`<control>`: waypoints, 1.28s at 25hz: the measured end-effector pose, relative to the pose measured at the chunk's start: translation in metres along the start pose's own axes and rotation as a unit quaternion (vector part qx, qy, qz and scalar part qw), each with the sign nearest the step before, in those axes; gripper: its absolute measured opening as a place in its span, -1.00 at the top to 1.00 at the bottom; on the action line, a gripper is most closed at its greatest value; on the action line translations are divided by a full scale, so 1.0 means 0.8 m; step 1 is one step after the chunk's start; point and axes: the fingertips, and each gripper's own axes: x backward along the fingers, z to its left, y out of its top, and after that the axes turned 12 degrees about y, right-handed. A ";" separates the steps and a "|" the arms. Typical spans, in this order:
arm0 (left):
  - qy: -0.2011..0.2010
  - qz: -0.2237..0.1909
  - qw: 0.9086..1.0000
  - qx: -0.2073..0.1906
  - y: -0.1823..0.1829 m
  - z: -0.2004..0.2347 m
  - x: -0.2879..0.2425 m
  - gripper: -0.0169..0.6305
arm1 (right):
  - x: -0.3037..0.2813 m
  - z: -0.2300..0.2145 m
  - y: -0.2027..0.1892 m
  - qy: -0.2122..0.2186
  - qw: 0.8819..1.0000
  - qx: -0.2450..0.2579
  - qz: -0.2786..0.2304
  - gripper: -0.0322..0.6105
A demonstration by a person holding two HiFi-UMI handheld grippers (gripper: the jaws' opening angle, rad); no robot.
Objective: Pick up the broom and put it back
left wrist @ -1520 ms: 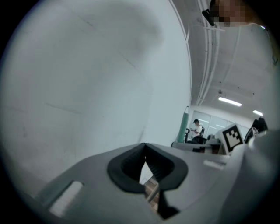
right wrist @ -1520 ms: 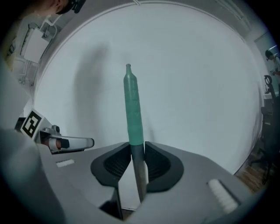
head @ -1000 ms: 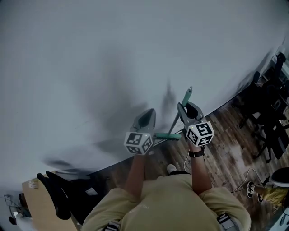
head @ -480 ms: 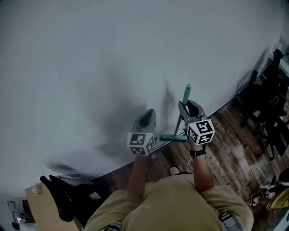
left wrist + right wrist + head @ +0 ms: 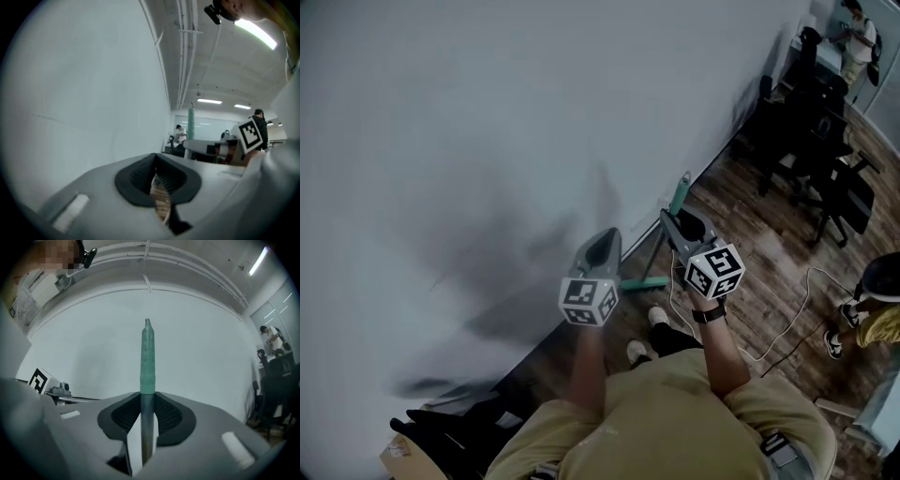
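The right gripper (image 5: pixel 673 223) is closed on the broom (image 5: pixel 680 197), its jaws pressed to either side of the grey shaft just below the green grip. In the right gripper view the broom (image 5: pixel 147 357) stands upright between the jaws of that gripper (image 5: pixel 147 399), with the green grip rising above them against the white wall (image 5: pixel 487 141). In the head view the broom's green head is low down by the foot of the wall, just ahead of the person's shoes (image 5: pixel 656 317) on the wooden floor (image 5: pixel 769 272).

The left gripper (image 5: pixel 605 236) is held beside it, apart from the broom. The left gripper view (image 5: pixel 157 159) shows its jaws brought together with nothing between them. Dark office chairs (image 5: pixel 825 178) stand farther along the wall, and a pale cable (image 5: pixel 787 319) trails across the floor.
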 end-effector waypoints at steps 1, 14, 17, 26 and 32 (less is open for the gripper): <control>-0.018 0.008 1.000 0.004 -0.010 -0.019 -0.008 0.95 | 0.022 -0.011 -0.005 -0.018 1.000 -0.007 0.002 0.61; -0.199 0.029 0.979 -0.003 -0.009 -0.342 -0.134 0.95 | 0.319 -0.158 0.070 -0.204 0.978 0.050 -0.014 0.61; -0.238 0.025 0.971 -0.003 -0.014 -0.431 -0.154 0.95 | 0.390 -0.186 0.070 -0.237 0.969 0.064 0.001 0.61; -0.343 0.021 0.939 -0.027 -0.046 -0.623 -0.192 0.95 | 0.558 -0.253 0.047 -0.359 0.932 0.049 -0.003 0.59; -0.395 0.026 0.917 -0.039 -0.068 -0.713 -0.220 0.95 | 0.629 -0.287 0.038 -0.414 0.909 0.038 -0.012 0.60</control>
